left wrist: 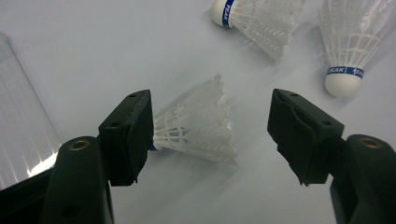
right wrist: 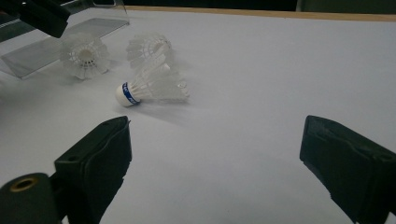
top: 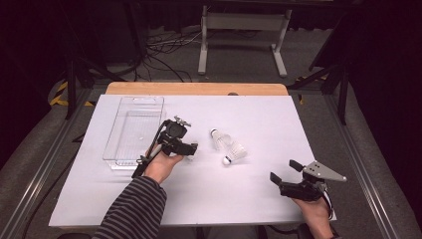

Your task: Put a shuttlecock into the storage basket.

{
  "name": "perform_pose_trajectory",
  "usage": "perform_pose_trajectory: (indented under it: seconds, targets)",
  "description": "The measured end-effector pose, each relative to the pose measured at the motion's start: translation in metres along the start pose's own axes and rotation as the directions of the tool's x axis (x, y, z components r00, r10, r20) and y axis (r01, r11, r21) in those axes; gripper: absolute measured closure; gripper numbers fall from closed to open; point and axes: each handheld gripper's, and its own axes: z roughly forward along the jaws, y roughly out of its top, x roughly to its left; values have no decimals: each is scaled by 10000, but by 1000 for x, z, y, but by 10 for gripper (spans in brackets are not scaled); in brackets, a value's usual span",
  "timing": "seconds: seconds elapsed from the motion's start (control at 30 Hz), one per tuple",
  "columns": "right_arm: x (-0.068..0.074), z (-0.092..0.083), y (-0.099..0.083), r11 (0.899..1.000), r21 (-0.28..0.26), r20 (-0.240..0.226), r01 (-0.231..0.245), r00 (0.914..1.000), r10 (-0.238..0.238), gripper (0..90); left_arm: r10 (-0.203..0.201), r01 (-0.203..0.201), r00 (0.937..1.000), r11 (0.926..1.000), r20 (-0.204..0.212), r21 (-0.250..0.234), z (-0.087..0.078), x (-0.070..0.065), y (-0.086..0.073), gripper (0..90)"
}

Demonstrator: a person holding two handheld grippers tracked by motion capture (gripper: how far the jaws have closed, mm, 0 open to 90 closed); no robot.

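Shuttlecock (left wrist: 196, 123) lay crosswise between our left gripper (left wrist: 212, 128) jaws, cork at left jaw, skirt rightward; jaws wide, gripping nothing. Right gripper (right wrist: 215, 154) gaped empty, farther off.

- A white sheet (top: 259, 194) covers the table, leaving a strip of its wooden top (top: 196, 88) bare along the far edge.
- Grey carpet (top: 239, 59) lies beyond the table and down both its sides.
- A white metal frame stand (top: 242, 22) stands on the carpet behind the table.
- Black cables (top: 164, 50) trail over the floor to the left of that stand.
- Yellow-and-black hazard tape (top: 58, 94) marks the floor at far left.
- Metal rails (top: 45, 154) run along the table's sides.
- The room's far part and corners are dark.
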Motion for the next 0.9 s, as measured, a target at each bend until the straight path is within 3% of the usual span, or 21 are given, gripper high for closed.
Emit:
perform_pose_trajectory:
  seconds: [0.27, 0.63, 0.9]
  targets:
    - [0, 0, 0, 10000, 45, -26, 8, 10000, -8, 100, -38, 49, 9998, 9985, -218, 542, 12, -1, 3, 341]
    - [0, 1, 0, 9999, 104, -41, 21, 10000, -21, 100, -144, 165, 9996, 9958, -239, 896, 19, 4, 3, 425]
    - [0, 2, -1, 9999, 134, -49, 21, 10000, -20, 100, 27, 16, 9993, 9935, -371, 1141, 24, 3, 3, 481]
